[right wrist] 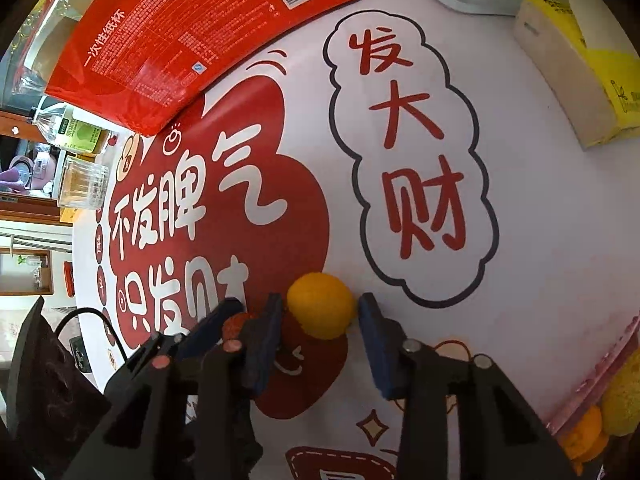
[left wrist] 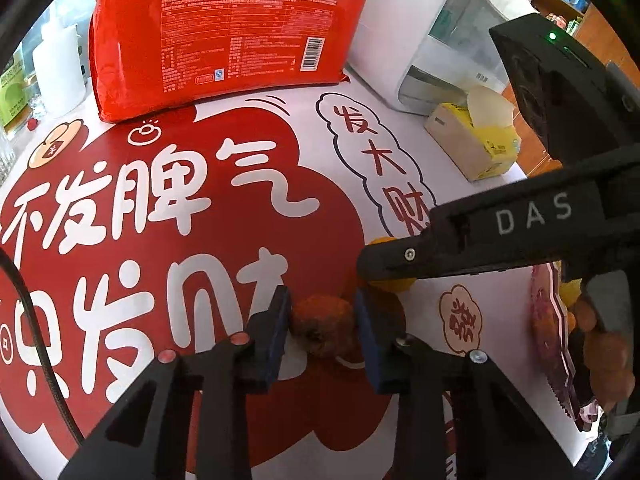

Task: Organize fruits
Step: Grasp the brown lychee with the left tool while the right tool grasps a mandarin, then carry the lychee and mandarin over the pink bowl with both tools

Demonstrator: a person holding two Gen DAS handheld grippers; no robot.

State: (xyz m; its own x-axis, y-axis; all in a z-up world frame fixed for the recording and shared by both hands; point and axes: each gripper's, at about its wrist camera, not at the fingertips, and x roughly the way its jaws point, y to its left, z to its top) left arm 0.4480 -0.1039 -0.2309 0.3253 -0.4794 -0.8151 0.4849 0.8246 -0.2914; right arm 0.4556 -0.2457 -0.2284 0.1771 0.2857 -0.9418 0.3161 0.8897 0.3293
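A brown-orange fruit [left wrist: 320,330] rests on the red-and-white printed tablecloth [left wrist: 160,240], and my left gripper [left wrist: 323,306] is shut on it, both blue pads pressing its sides. Just to its right lies a yellow-orange citrus [right wrist: 320,312]; my right gripper [right wrist: 321,304] is shut on it from above. In the left wrist view that citrus [left wrist: 394,285] is mostly hidden under a black finger [left wrist: 400,258] of the right gripper. The right wrist view shows the left gripper's fingers [right wrist: 224,318] and a bit of the brown fruit [right wrist: 234,326] close on the left.
A clear plastic bag [left wrist: 550,320] holding several orange and yellow fruits lies at the right table edge. At the back stand a red paper-cup package [left wrist: 224,36], a white appliance [left wrist: 432,40] and a yellow tissue box [left wrist: 476,144]. A glass jar [right wrist: 82,184] stands far left.
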